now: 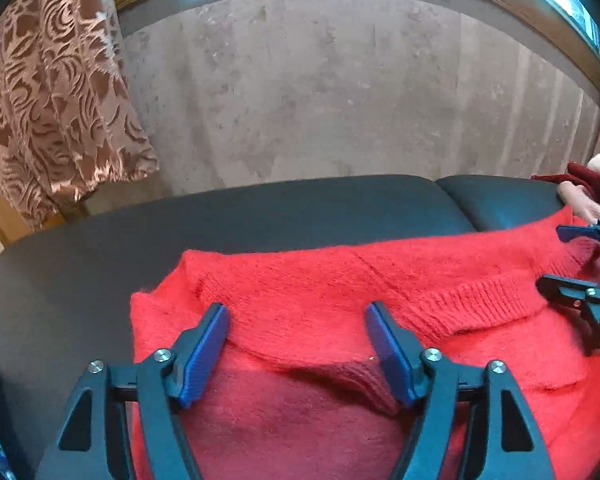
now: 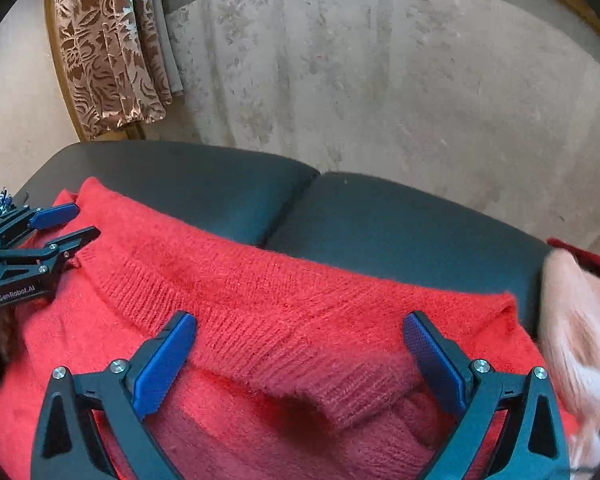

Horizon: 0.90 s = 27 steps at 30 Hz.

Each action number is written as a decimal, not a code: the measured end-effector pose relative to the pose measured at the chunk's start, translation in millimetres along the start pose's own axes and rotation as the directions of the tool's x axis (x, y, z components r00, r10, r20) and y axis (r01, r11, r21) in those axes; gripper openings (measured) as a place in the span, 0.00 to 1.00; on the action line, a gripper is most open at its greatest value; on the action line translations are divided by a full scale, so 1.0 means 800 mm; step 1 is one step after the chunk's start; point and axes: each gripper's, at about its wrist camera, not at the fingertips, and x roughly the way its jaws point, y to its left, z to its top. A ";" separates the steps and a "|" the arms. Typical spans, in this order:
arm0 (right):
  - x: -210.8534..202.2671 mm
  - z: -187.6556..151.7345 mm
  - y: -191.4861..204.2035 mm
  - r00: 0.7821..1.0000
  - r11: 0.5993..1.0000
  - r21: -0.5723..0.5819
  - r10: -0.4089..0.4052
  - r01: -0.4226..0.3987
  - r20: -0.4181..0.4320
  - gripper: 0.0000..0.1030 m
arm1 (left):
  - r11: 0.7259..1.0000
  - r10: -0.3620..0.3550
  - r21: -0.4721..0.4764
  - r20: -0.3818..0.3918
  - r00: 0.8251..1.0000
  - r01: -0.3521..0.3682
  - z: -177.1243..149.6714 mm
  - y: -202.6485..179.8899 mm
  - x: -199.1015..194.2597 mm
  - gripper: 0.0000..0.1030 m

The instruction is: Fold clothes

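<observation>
Your left gripper (image 1: pixel 298 338) stands wide open above the red sweater (image 1: pixel 340 300). Both blue pads (image 1: pixel 204 354) are clear of the knit, and nothing is held between them. Your right gripper (image 2: pixel 300 354) is released in the same way: its pads (image 2: pixel 162 368) are spread far apart, and the ribbed band of the sweater (image 2: pixel 260 320) lies loose under the gap.

The sweater lies folded on the dark cushioned surface (image 1: pixel 100 256). Just ahead of your left fingers you see the folded top edge, running from left to right. Beyond this edge a broad strip of bare cushion stays free up to the far rim. Left of your left finger, the corner of the sweater ends and the cushion is open too. A seam between two cushions (image 2: pixel 292 208) lies ahead of your right fingers, a little to the left of them.

On the outer side of your right fingers, a pale fluffy garment (image 2: pixel 576 344) lies just beside the edge of the sweater, with dark red cloth (image 2: pixel 580 254) behind it. Here the room is narrow. Between your two grippers the sweater is uncovered.

Past the cushion there is a grey concrete wall (image 1: pixel 340 100), and a brown patterned curtain (image 1: pixel 48 96) hangs far ahead on the left side.
</observation>
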 end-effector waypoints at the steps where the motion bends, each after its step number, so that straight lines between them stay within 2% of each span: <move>1: 0.002 0.003 -0.001 1.000 1.000 0.003 0.008 -0.008 0.000 1.00 | 1.000 -0.003 0.003 -0.001 1.000 0.003 0.003 0.000 0.003 0.72; 5: -0.005 0.004 -0.018 0.996 0.994 0.057 0.088 -0.089 0.023 1.00 | 0.997 -0.046 -0.061 -0.008 0.999 0.045 0.007 0.013 -0.001 0.69; 7: -0.009 0.006 -0.021 0.994 0.992 0.064 0.105 -0.105 0.009 1.00 | 0.992 -0.046 -0.113 -0.002 0.999 0.046 0.008 0.023 -0.017 0.58; 8: -0.014 0.006 -0.018 0.997 0.996 0.047 0.075 -0.075 -0.019 1.00 | 0.989 -0.058 -0.135 0.013 0.998 0.059 0.006 0.029 -0.032 0.58; 12: -0.086 -0.012 -0.023 0.991 0.990 0.053 0.127 -0.129 0.040 1.00 | 0.978 -0.114 -0.161 0.099 0.988 0.129 -0.021 0.058 -0.112 0.59; 14: -0.137 -0.038 -0.040 0.976 0.974 0.081 0.203 -0.209 0.080 1.00 | 0.974 -0.147 -0.157 0.117 0.982 0.165 -0.043 0.069 -0.148 0.59; 15: -0.160 -0.053 -0.048 0.963 0.959 0.106 0.255 -0.264 0.092 1.00 | 0.971 -0.164 -0.153 0.125 0.979 0.182 -0.056 0.074 -0.164 0.59; 18: -0.216 -0.117 -0.077 0.936 0.909 0.224 0.345 -0.350 0.065 1.00 | 0.966 -0.195 -0.146 0.124 0.973 0.213 -0.102 0.084 -0.208 0.59; 20: -0.234 -0.170 -0.094 0.912 0.852 0.349 0.410 -0.390 0.019 1.00 | 0.966 -0.198 -0.144 0.113 0.974 0.213 -0.137 0.088 -0.232 0.60; 22: -0.253 -0.224 -0.111 0.878 0.779 0.472 0.478 -0.414 -0.018 1.00 | 0.962 -0.205 -0.167 0.085 0.975 0.217 -0.174 0.090 -0.248 0.60; 27: -0.304 -0.303 -0.100 0.814 0.652 0.566 0.578 -0.505 0.062 1.00 | 0.921 -0.234 -0.314 0.030 0.972 0.231 -0.254 0.114 -0.276 0.60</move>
